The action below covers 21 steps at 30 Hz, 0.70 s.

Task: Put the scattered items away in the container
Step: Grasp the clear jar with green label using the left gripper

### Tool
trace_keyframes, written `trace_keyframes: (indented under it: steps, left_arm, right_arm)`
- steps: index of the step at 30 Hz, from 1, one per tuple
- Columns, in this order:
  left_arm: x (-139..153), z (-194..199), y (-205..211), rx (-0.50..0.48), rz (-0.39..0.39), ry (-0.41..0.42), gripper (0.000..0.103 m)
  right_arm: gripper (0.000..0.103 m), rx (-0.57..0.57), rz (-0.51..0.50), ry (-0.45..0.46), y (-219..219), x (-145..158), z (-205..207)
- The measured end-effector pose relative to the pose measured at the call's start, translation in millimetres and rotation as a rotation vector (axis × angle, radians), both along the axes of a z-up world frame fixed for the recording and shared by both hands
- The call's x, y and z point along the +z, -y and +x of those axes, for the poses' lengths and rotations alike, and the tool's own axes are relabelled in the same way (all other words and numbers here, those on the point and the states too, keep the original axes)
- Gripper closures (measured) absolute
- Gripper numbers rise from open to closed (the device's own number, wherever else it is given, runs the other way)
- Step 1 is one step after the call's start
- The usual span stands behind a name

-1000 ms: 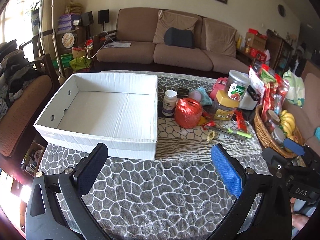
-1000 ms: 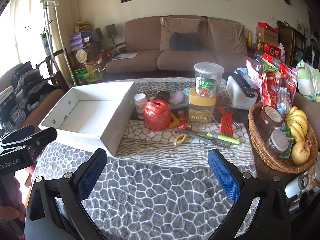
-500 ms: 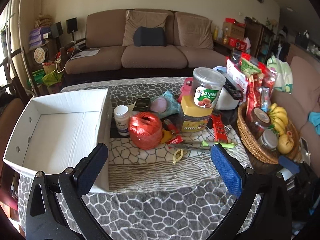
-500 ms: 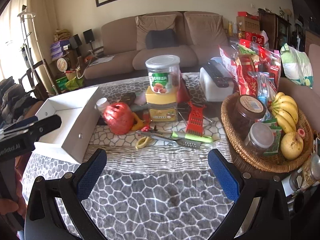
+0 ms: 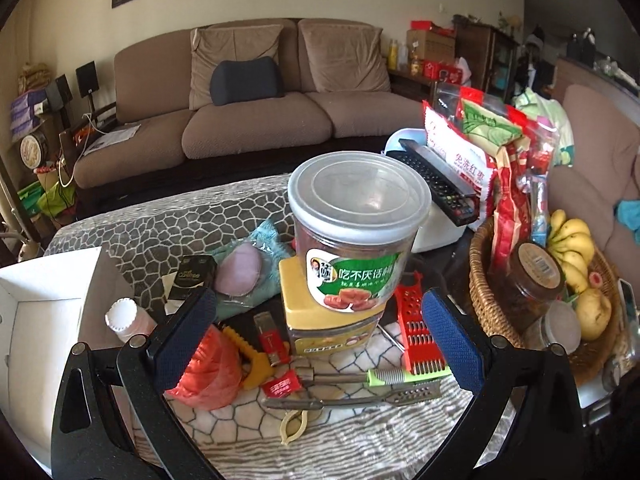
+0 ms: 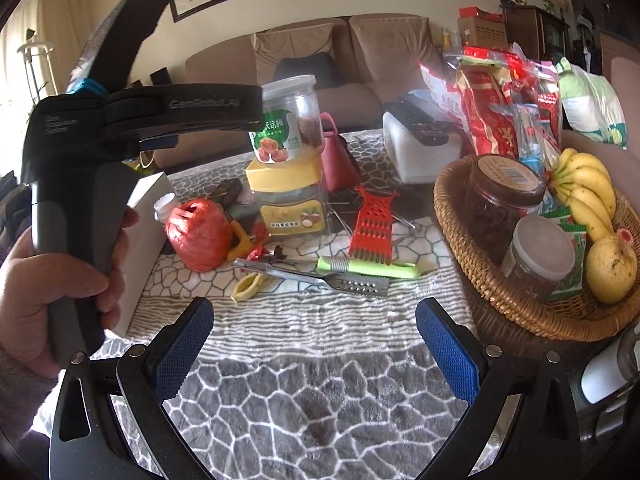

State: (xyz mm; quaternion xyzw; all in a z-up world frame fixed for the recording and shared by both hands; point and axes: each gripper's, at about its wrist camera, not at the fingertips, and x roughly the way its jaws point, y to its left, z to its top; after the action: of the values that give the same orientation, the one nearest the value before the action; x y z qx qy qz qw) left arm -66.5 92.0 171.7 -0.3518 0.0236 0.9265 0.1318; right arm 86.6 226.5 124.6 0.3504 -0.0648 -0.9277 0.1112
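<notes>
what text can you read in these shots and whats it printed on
"GenRobot.AI": side of the left gripper, seen from the right wrist.
"吃不厌话梅": green label on the clear jar, last character partly cut off.
"免洗红枣": white and red snack bag.
"Caffree"-like word: small black box, uncertain.
Red packet, yellow-lidded jar label, barcode on the brown jar: too small to read.
</notes>
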Motion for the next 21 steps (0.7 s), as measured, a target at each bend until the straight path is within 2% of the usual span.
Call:
trace_keyframes:
  steps: [5,8,13,16,17,19,21]
  left_arm:
    - [-10.7,-21.4,-9.6,-0.004,0.024,-0.019,0.0]
    - [-14.5,-32.7,-19.9,-0.01,-0.004,-0.03,0.0]
    - [-20.6,-50.2,-36.6,-0.021,-0.029,-0.043,0.0]
    - [-21.0,-55.7,-40.0,-0.041,-0.002,-0.045,0.0]
    - [-18.9,-54.7,-38.1,-0.052,0.023,-0.057,0.001]
    - [-13.4,-53.4,-34.7,-0.053,0.043,-0.072,0.02]
    - [-9.6,-55.2,-31.5,-0.064,0.06,-0.054,0.02]
  right_arm:
    - [0.0,0.041,0.023,-0.021,7.7,3.0,2.1]
    - [0.0,0.075,0.064,-0.015,15.0,0.9,2.2]
    - [0.0,0.111,0.036,0.002,15.4,-4.3,1.6]
    - [0.0,0.118,0.046,0.015,15.4,-8.3,-1.3]
    - [0.0,0.119,0.046,0.02,14.6,-9.7,-2.1]
    - [0.0,0.116,0.044,0.03,12.4,-12.5,-3.7]
    - [0.0,0.109,0.039,0.044,9.5,-15.0,-6.2]
